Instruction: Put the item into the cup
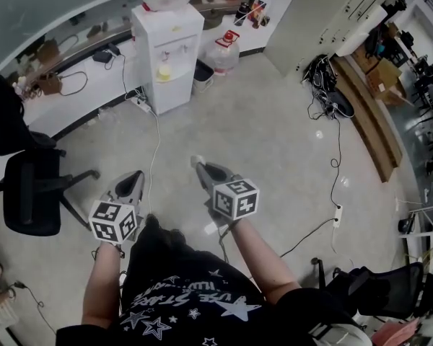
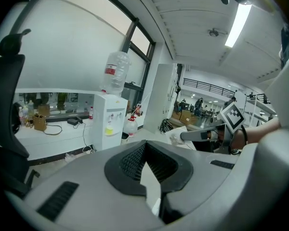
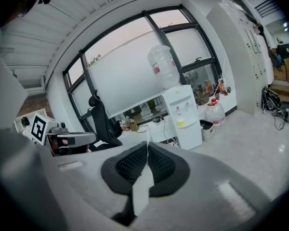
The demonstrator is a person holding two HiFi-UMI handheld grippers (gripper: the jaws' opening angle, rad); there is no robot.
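both grippers idle in mid-room, well short of the water dispenser (image 1: 167, 52)

the left gripper (image 1: 135, 176) and right gripper (image 1: 197, 163) are held side by side on the near side of the dispenser, pointing toward it. each has its jaws pressed together on nothing, which reads to me as a carrying pose, not a reach. no cup or item shows in any view, so the task looks unstarted. the person's own body hides the floor (image 1: 274, 121) below, and a small yellow thing (image 1: 163, 71) on the dispenser's front is too small to name.
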